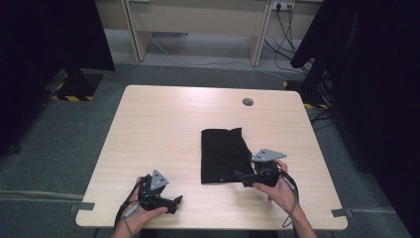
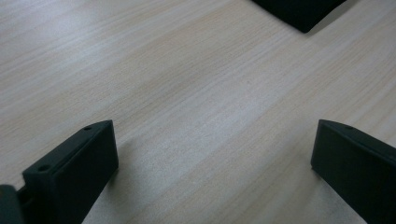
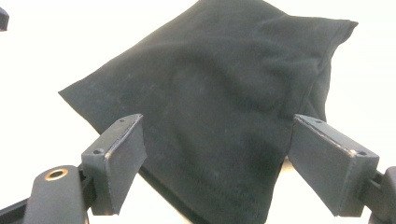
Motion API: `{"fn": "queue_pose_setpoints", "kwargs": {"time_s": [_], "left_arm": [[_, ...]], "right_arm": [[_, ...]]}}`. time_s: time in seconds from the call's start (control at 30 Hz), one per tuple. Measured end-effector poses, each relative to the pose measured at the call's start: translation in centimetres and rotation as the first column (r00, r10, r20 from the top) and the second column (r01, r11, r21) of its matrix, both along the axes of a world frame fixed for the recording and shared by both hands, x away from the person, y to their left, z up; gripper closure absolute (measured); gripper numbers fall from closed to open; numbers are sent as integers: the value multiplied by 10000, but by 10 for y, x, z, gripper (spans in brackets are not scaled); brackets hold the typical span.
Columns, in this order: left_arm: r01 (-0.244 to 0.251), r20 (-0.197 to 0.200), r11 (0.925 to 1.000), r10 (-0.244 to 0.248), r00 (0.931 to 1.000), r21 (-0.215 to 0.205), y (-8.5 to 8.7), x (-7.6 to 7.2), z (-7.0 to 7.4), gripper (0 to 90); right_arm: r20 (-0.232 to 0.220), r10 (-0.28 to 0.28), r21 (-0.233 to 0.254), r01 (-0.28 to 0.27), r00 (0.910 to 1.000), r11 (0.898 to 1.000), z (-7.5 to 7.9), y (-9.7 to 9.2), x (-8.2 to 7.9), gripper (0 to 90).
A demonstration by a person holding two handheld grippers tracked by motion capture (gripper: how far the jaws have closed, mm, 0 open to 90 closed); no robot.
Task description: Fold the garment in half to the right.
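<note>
A light wooden table (image 1: 163, 129) stands on a grey floor. A folded black cloth (image 1: 223, 154) lies flat on the table, right of the middle. The right gripper (image 1: 242, 177) sits at the cloth's near right corner, its jaws wide apart and holding nothing. The left gripper (image 1: 174, 202) rests near the table's near left edge, wide open and empty too.

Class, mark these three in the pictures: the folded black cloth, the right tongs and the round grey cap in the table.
folded black cloth (image 1: 221, 154): high view, middle of its top layer.
right tongs (image 3: 215, 165): right gripper view, midway between the open jaws.
round grey cap (image 1: 247, 102): high view, its centre.
</note>
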State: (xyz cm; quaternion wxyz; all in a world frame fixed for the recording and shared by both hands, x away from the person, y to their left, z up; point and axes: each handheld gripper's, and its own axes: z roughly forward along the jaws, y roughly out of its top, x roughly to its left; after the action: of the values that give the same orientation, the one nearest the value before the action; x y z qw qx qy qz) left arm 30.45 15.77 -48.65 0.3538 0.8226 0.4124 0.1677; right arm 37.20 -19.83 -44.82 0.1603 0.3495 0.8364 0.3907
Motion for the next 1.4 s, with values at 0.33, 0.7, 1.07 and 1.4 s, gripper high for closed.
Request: {"fn": "queue_pose_setpoints", "kwargs": {"time_s": [0.33, 0.7, 1.07, 1.4], "left_arm": [[-6, -13, 10000, 6, 10000, 10, 0, 0, 0, 0], [-50, -14, 10000, 50, 10000, 2, 0, 0, 0, 0], [-60, -1, 10000, 60, 10000, 0, 0, 0, 0, 0], [-71, -11, 10000, 71, 10000, -5, 0, 0, 0, 0]], "right_arm": [[-155, -212, 38, 213, 9997, 9998, -5, -14, -6, 189], [-265, -348, 42, 349, 9990, 9994, -12, -27, -16, 189], [-468, -426, -29, 425, 9980, 9991, -20, -35, -26, 186], [-582, -617, -276, 601, 9964, 9978, -27, -45, -35, 182]]}}
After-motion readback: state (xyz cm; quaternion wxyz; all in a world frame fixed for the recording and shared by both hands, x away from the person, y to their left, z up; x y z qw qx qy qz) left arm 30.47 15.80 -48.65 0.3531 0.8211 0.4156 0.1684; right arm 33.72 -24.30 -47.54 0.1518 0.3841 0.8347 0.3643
